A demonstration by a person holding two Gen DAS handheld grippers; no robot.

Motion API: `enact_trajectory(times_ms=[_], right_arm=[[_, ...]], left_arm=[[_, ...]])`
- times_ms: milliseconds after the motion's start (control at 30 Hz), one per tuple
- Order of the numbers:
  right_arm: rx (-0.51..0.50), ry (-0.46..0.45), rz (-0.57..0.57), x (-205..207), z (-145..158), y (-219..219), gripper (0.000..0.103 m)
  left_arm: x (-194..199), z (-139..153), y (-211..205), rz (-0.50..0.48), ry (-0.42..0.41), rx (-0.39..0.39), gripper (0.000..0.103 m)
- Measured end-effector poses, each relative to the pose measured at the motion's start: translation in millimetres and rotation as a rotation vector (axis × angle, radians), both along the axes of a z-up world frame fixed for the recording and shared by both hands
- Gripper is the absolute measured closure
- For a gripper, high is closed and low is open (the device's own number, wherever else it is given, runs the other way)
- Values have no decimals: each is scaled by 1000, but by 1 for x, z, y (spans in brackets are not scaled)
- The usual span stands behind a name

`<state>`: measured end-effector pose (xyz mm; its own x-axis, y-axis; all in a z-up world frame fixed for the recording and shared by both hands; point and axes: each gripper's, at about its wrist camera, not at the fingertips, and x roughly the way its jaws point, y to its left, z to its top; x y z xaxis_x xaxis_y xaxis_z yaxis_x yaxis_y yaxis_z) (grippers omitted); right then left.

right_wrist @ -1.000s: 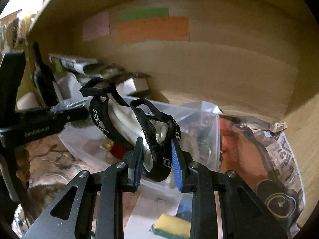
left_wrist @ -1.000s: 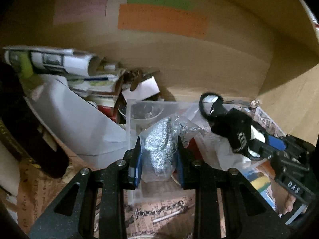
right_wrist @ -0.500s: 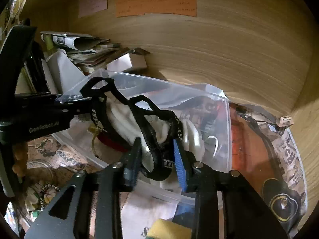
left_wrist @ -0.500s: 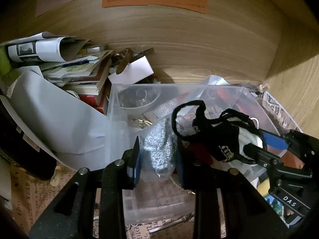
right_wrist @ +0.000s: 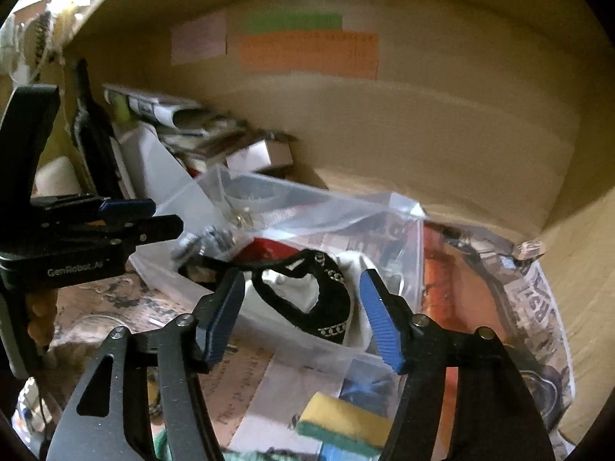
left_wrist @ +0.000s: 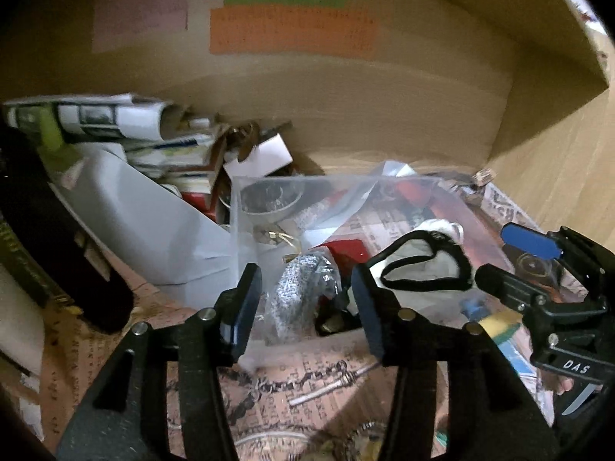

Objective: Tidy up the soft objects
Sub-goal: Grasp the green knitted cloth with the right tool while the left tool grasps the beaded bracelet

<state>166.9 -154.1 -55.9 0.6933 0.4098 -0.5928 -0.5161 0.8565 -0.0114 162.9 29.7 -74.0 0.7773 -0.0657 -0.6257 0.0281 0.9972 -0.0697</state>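
Both grippers hang over a clear plastic bin (right_wrist: 269, 319) on a wooden shelf. The left gripper (left_wrist: 303, 303) has its fingers spread, with a silvery bag (left_wrist: 300, 299) lying between them. The right gripper (right_wrist: 301, 313) is also spread wide, gripping nothing; the black-and-white cloth (right_wrist: 326, 307) lies inside the bin.

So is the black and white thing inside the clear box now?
Yes, inside. The black-and-white cloth lies in the clear box, and the right gripper is open with its fingers apart on either side, not touching it.
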Motion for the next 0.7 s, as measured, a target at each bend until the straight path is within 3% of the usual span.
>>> enact_trajectory(times_ms=[167, 333, 500, 700], right_arm=[[39, -61, -4, -25, 20, -10, 33], [73, -85, -5, -48, 26, -18, 26], [77, -55, -2, -67, 15, -21, 26], [70, 21, -3, -83, -9, -21, 26]], left_arm=[[-32, 20, 1, -5, -74, 5, 40], [-57, 25, -2, -25, -97, 16, 34], [-70, 12, -10, -60, -66, 26, 24], [-79, -22, -24, -108, 33, 55, 23]])
